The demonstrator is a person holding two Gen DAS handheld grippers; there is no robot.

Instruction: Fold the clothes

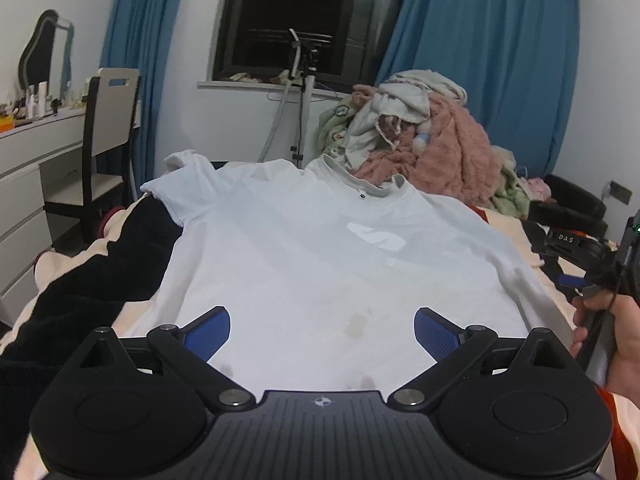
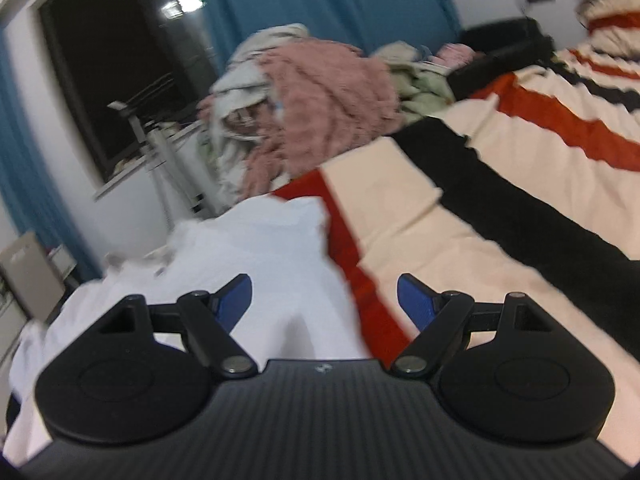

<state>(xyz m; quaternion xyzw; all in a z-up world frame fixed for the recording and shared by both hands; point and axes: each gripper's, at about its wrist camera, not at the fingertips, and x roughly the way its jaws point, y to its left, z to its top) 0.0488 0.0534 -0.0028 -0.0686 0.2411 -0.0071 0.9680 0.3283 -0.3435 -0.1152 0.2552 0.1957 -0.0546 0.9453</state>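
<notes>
**Shirt spread flat, both grippers poised before the first fold**

A white T-shirt (image 1: 304, 248) lies face-up on the striped blanket (image 2: 500, 216) of the bed, collar toward the window. The left gripper (image 1: 322, 334) hovers over the hem, fingers wide apart and empty. The right gripper (image 2: 324, 300), likewise spread and holding nothing, sits at the shirt's right edge. Judged best practice: pinch both fabric layers at matching points, lift evenly, keep the fold line straight.

- A bed is covered by a cream blanket (image 2: 500, 240) with red and black stripes.
- A white shirt (image 1: 320, 264) is spread flat on the blanket, collar at the far end.
- A heap of pink, green and white laundry (image 1: 420, 140) is piled beyond the collar.
</notes>
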